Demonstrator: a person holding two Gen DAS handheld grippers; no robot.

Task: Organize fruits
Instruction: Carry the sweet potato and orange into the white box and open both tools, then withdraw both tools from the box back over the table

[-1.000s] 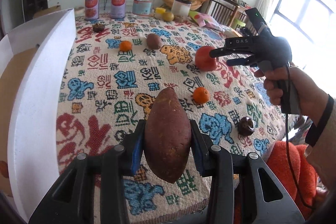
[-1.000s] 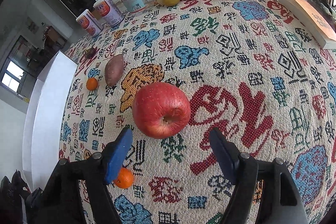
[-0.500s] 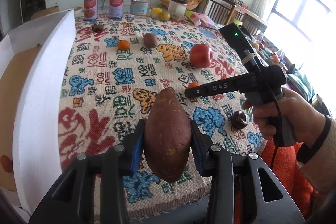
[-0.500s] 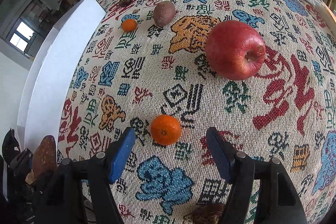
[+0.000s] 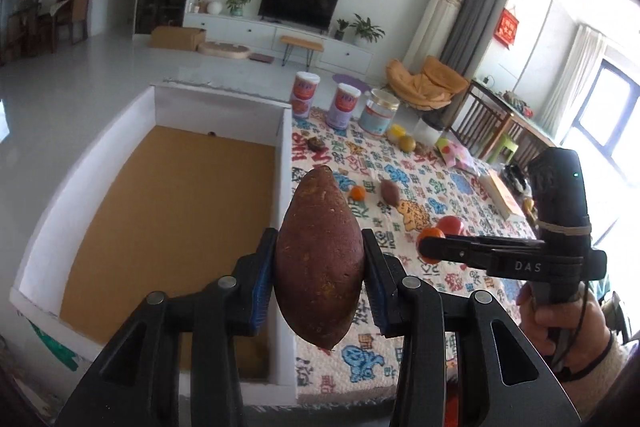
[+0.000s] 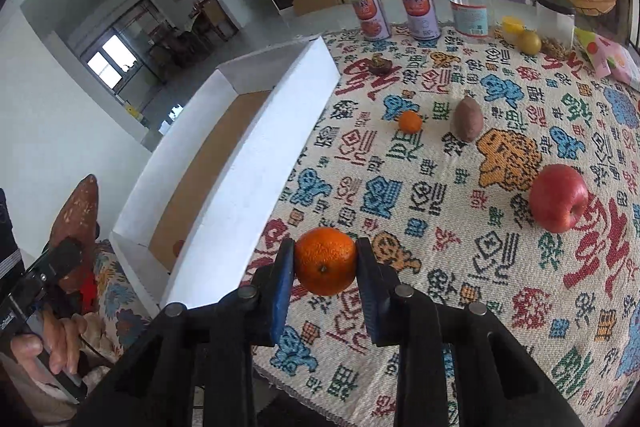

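Clamped between the blue pads of the left claw [image 5: 320, 267] is a large sweet potato [image 5: 318, 259], held as it was a second ago, but now it is seen over the right wall of the white box [image 5: 282, 187] rather than above the patterned surface [image 5: 440, 187]. Its long axis is stood nearly upright, the pointed tip aimed up and away from the camera, the blunt end hung below the pads. To the right, the right claw [image 6: 325, 263] is seen pinching a small orange [image 6: 326, 261]; its jaws have just been closing, and the orange that lay on the cloth ahead of them half a second ago is now lifted clear of it. Farther right, a second orange [image 6: 410, 121], a smaller sweet potato [image 6: 467, 123] and a red apple [image 6: 558, 203] are left lying on the surface.
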